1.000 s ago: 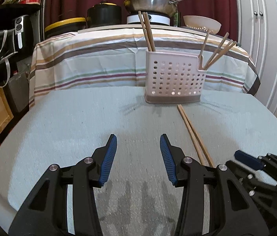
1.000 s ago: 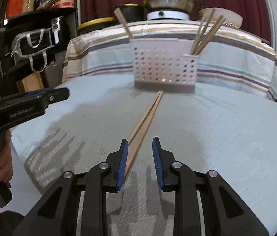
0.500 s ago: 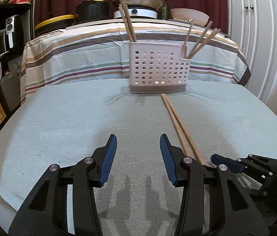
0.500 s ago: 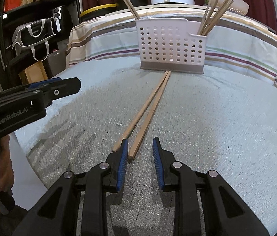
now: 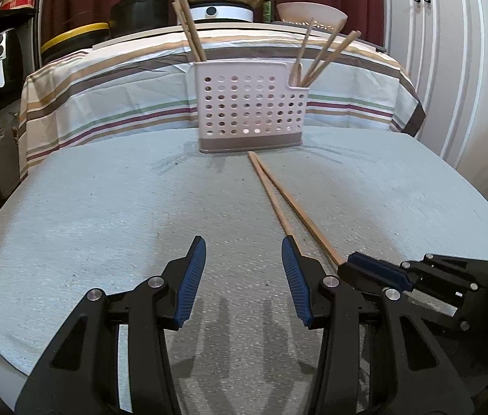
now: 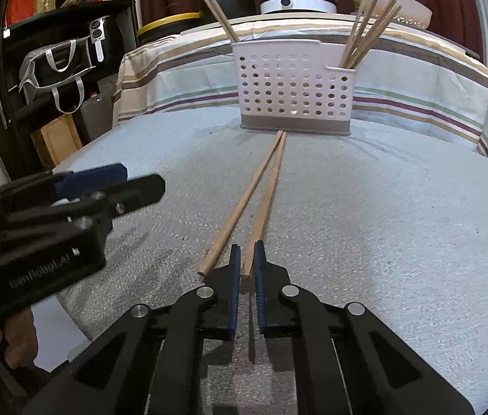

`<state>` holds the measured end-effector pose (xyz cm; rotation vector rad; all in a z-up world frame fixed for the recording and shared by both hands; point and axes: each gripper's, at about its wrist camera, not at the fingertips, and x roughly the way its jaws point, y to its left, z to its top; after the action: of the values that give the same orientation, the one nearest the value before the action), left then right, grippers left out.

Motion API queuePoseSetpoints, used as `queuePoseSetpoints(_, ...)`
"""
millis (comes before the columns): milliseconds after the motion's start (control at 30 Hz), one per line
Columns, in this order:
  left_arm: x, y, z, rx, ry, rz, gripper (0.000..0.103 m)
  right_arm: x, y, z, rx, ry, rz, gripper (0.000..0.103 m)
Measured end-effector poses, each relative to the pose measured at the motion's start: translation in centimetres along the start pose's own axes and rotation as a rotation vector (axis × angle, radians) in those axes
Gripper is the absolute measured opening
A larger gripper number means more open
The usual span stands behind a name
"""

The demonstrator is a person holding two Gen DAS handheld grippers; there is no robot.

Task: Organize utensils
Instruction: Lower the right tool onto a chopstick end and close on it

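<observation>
2 loose chopsticks (image 6: 264, 190) lie on the tabletop (image 6: 399, 224), tips meeting at the near base of 1 perforated caddy (image 6: 295, 86) | caddy holds 2 sticks far left, 3 far right | right gripper (image 6: 248, 259) clamped on the right chopstick's near end | left gripper (image 5: 244, 259) spread wide, holding nothing | bare tabletop left and right

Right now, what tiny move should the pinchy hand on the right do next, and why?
Probably lift a little. The right gripper has closed on the near end of one chopstick, while the other chopstick lies loose beside it on the table. Raising the end clears it for carrying to the utensil holder. The left gripper is open, holding nothing.
</observation>
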<state>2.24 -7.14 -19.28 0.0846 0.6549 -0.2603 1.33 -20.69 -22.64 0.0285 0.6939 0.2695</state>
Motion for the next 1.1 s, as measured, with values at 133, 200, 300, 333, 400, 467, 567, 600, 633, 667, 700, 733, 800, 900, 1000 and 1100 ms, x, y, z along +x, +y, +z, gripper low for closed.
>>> queuePoseSetpoints(133, 0.3, -1.0, -0.2, 0.010, 0.011, -0.017, 0.045, -0.5, -0.7, 0.0, 0.013, -0.012, -0.009, 0.007)
queuePoseSetpoints(200, 0.5, -1.6, -0.3, 0.022, 0.018, -0.023, 0.045, -0.9, -1.1, 0.0, 0.017, -0.022, -0.018, 0.007)
queuePoseSetpoints(300, 0.8, -2.5, -0.3, 0.038, 0.026, -0.030, 0.045, -1.4, -1.7, -0.1, 0.021, -0.035, -0.030, 0.007)
queuePoseSetpoints(333, 1.0, -2.8, -0.3, 0.042, 0.030, -0.031, 0.045, -1.6, -1.9, -0.2, 0.024, -0.039, -0.033, 0.007)
queuePoseSetpoints(400, 1.2, -3.3, -0.4, 0.047, 0.038, -0.035, 0.045, -1.9, -2.5, -0.3, 0.038, -0.047, -0.040, 0.006)
queuePoseSetpoints(467, 1.5, -3.8, -0.6, 0.052, 0.045, -0.039, 0.045, -2.1, -3.2, -0.5, 0.053, -0.051, -0.045, 0.006)
queuePoseSetpoints(567, 2.2, -4.3, -0.9, 0.060, 0.059, -0.044, 0.045, -2.3, -3.9, -0.6, 0.071, -0.056, -0.050, 0.006)
queuePoseSetpoints(600, 2.4, -4.5, -1.1, 0.063, 0.065, -0.046, 0.045, -2.3, -4.0, -0.6, 0.076, -0.057, -0.050, 0.006)
queuePoseSetpoints(633, 2.6, -4.6, -1.2, 0.065, 0.070, -0.046, 0.045, -2.3, -4.2, -0.7, 0.083, -0.058, -0.049, 0.006)
queuePoseSetpoints(667, 2.8, -4.6, -1.3, 0.068, 0.074, -0.047, 0.045, -2.4, -4.3, -0.7, 0.087, -0.060, -0.046, 0.006)
queuePoseSetpoints(700, 3.0, -4.8, -1.5, 0.073, 0.080, -0.046, 0.045, -2.4, -4.4, -0.8, 0.088, -0.062, -0.040, 0.006)
queuePoseSetpoints(733, 3.1, -4.8, -1.6, 0.076, 0.083, -0.044, 0.045, -2.3, -4.4, -0.8, 0.087, -0.057, -0.018, 0.006)
queuePoseSetpoints(800, 3.5, -4.8, -1.9, 0.081, 0.090, -0.037, 0.043, -2.1, -4.2, -1.0, 0.084, -0.048, 0.004, 0.006)
queuePoseSetpoints(900, 3.7, -4.4, -2.0, 0.071, 0.097, -0.036, 0.042, -1.8, -3.9, -1.2, 0.077, -0.041, 0.024, 0.016)
queuePoseSetpoints(1000, 3.6, -4.1, -2.0, 0.068, 0.094, -0.033, 0.039, -1.5, -3.7, -1.2, 0.075, -0.037, 0.026, 0.020)
queuePoseSetpoints(1100, 3.6, -4.1, -2.1, 0.066, 0.090, -0.037, 0.036, -1.1, -3.4, -1.2, 0.069, -0.028, 0.026, 0.020)
